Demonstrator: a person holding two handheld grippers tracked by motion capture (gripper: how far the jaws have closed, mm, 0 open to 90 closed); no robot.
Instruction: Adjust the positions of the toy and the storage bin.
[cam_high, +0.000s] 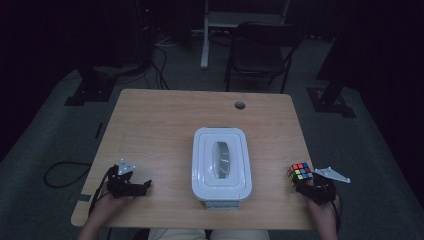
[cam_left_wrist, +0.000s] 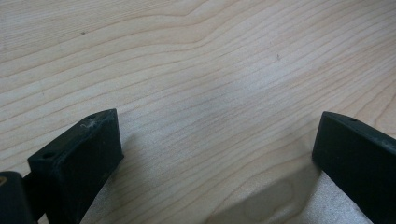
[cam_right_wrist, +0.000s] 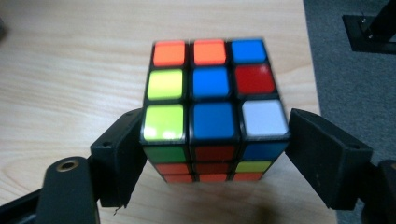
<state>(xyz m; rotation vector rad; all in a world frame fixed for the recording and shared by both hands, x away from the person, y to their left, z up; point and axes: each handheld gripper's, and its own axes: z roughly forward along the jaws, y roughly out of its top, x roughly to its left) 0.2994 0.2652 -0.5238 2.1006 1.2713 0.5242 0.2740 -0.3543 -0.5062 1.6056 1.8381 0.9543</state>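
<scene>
High view shows a pale wood-grain table (cam_high: 165, 120) with a white, round-cornered plastic box (cam_high: 221, 165), lid on, at its centre. Right gripper (cam_high: 306, 186) clamps a glossy puzzle cube (cam_right_wrist: 212, 109) near the right edge, ready to lift. Left gripper (cam_high: 144, 186) rests spread wide, empty.

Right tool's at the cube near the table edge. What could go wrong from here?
1. The cube sits close to the table's right edge; a nudge could push it off.
2. The right tool flanks only the cube's near end, so it may pivot or slip when lifted.
3. The white lidded box looks shut; nowhere to drop the cube yet.
</scene>
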